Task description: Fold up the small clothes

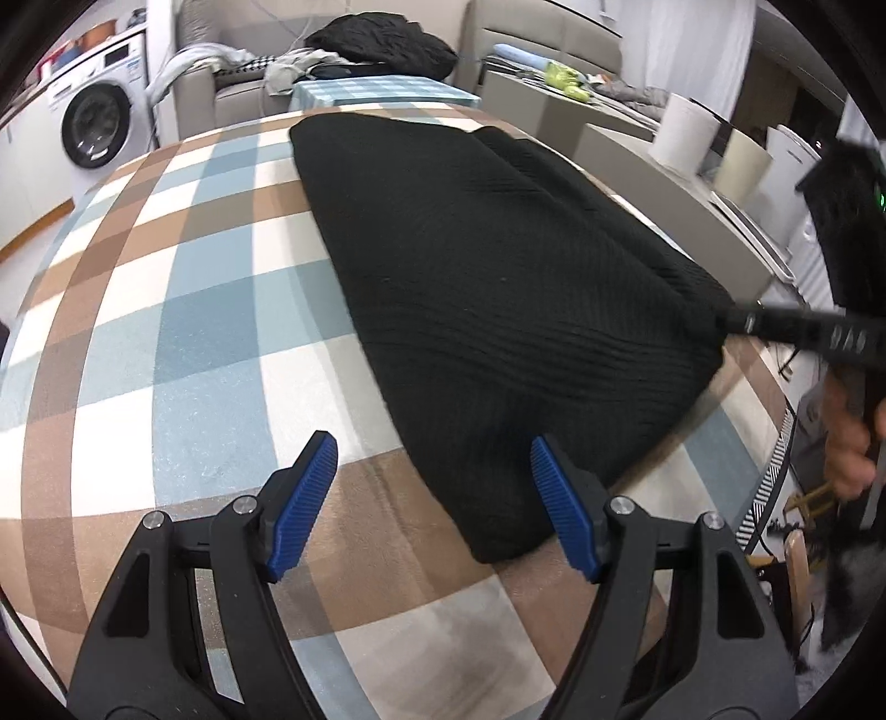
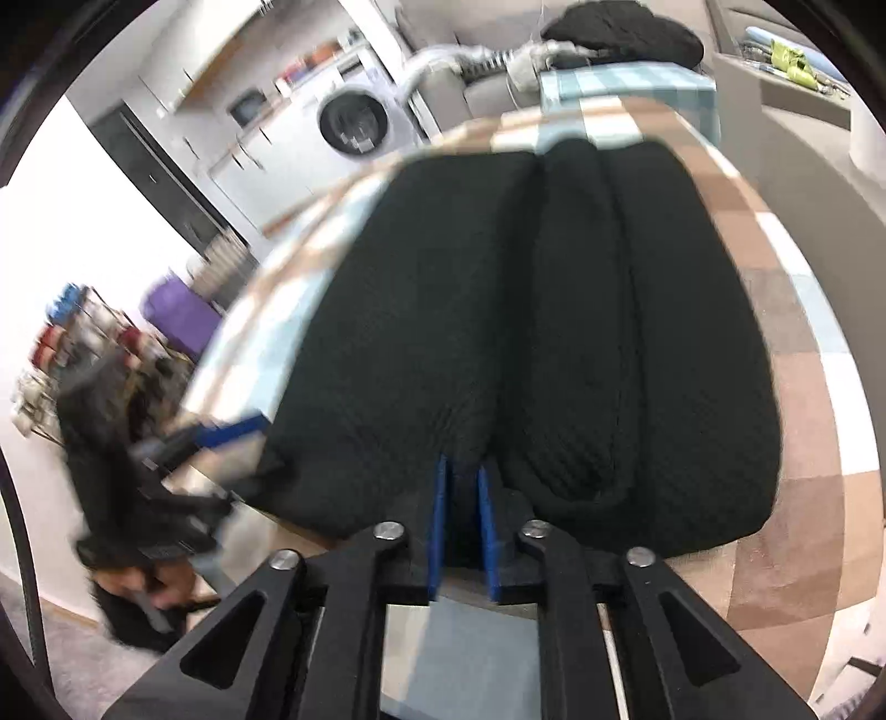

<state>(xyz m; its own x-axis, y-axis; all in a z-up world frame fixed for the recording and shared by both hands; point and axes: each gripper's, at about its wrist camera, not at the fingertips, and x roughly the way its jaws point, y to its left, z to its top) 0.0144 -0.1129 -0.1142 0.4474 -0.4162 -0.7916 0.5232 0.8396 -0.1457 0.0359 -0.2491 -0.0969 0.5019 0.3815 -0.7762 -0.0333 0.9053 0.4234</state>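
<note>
- Here, a black knit garment (image 1: 498, 288) lies on a table covered with a checked cloth (image 1: 183, 310) in brown, pale blue and white squares; the garment is folded lengthwise, with a narrower fold running along its right-hand side in the left wrist view.
- In the right wrist view the same garment (image 2: 443, 310) shows two long rolled folds meeting in a seam down the middle; its near edge hangs at the table's edge.
- The left gripper (image 1: 432, 487) stands released, its blue ribbed pads (image 1: 302, 498) spread wide apart; it hovers over the cloth at the garment's near corner; the right-hand pad sits just beside the garment's edge, and whether it touches the fabric cannot be told.
- The right gripper (image 2: 459, 498) is clenched on the garment's near edge; black fabric is pinched between its two blue pads (image 2: 440, 520), which stand close together with only a thin band of cloth between them.
- From the left wrist view the right gripper (image 1: 736, 321) shows as a blurred dark bar meeting the garment's right corner; a hand (image 1: 847, 443) grips it below.
- A washing machine (image 1: 97, 122) stands against the far wall on the left; a sofa (image 1: 232, 94) behind the table carries a heap of dark clothing (image 1: 382, 41); a white paper roll (image 1: 681, 133) stands on a counter to the right.
</note>
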